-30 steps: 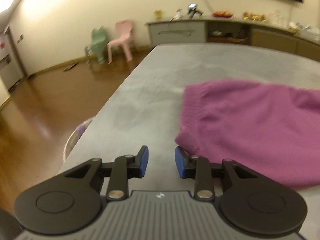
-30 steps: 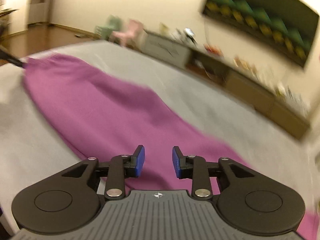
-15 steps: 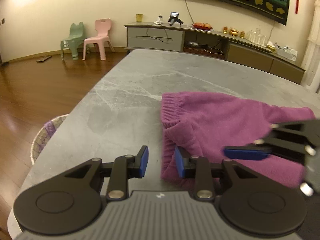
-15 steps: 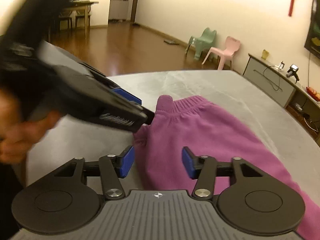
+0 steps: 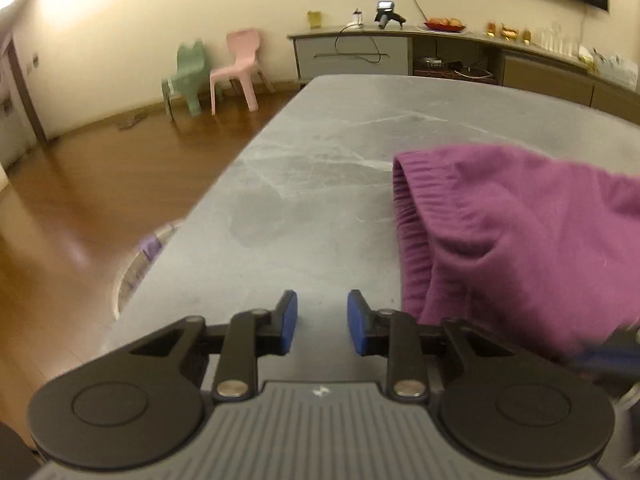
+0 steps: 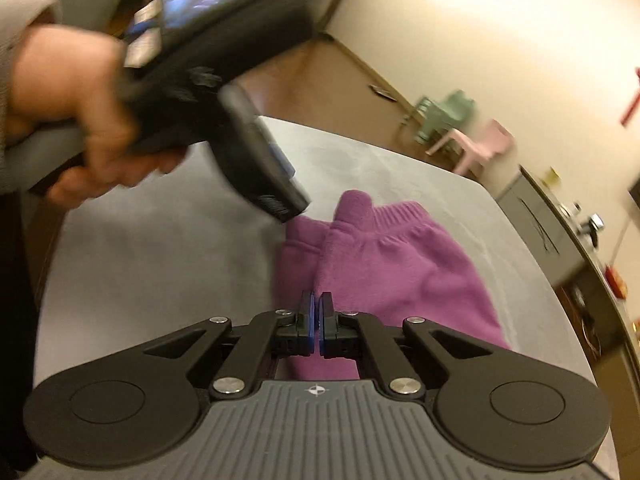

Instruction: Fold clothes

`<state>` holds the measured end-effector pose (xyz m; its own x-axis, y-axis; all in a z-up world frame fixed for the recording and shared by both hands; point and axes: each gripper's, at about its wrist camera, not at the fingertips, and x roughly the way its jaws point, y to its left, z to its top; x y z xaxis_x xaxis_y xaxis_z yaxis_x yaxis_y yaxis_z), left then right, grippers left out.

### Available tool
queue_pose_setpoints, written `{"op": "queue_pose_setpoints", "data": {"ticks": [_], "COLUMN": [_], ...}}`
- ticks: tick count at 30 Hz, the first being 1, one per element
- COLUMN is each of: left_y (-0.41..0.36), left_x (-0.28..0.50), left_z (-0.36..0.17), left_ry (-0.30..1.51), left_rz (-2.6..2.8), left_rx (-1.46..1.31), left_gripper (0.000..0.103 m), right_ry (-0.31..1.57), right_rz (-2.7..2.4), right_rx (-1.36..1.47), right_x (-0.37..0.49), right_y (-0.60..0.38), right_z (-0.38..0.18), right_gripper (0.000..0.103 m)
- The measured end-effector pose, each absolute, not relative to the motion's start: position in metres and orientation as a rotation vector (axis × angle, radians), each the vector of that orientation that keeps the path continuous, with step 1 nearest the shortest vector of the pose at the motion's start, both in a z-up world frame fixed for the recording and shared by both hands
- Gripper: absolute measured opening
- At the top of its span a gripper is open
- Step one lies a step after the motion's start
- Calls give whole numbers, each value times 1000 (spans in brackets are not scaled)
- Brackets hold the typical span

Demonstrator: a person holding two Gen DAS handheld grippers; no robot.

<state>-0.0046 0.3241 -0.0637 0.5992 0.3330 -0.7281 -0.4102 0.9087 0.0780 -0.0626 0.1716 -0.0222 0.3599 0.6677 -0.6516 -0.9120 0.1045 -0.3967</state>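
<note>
On the grey marbled stone bench lies a purple knitted garment with a ribbed waistband, near the bench's left edge as the left wrist camera sees it, its waistband end turned toward that edge and partly rolled over itself. From this view the left gripper hangs over bare stone just beside the garment's near corner; its blue-padded jaws stand narrowly apart and are closing, with only the bench showing between them. A blurred dark and blue shape at the lower right edge of this picture sits against the cloth, but I cannot tell more of it here.

Only the right wrist view shows the grip: the right gripper has its jaws pressed together, pinching a fold of the purple cloth at the near edge of the garment, with fabric passing under and between the pads. That same view shows the person's left hand, with a grey sleeve at the wrist, wrapped around the handle of the other gripper, which slants downward with its tip close to the waistband corner, above the stone.

Only the left view shows the floor side: a woven basket just beyond the bench edge, a mint green plastic chair and a pink plastic chair by the wall
</note>
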Motion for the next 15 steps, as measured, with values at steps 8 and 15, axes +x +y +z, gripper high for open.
{"op": "queue_pose_setpoints", "data": {"ticks": [8,15], "left_y": [334,282], "left_x": [-37,4], "left_z": [-12,-35], "left_ry": [521,705], "left_rz": [347,127], "left_rx": [-322,-134], "left_gripper": [25,29], "right_ry": [407,681], "right_rz": [1189,714], "right_rx": [-788,-286], "right_x": [-64,18], "right_y": [151,-83], "right_z": [-15,14], "right_gripper": [8,24]}}
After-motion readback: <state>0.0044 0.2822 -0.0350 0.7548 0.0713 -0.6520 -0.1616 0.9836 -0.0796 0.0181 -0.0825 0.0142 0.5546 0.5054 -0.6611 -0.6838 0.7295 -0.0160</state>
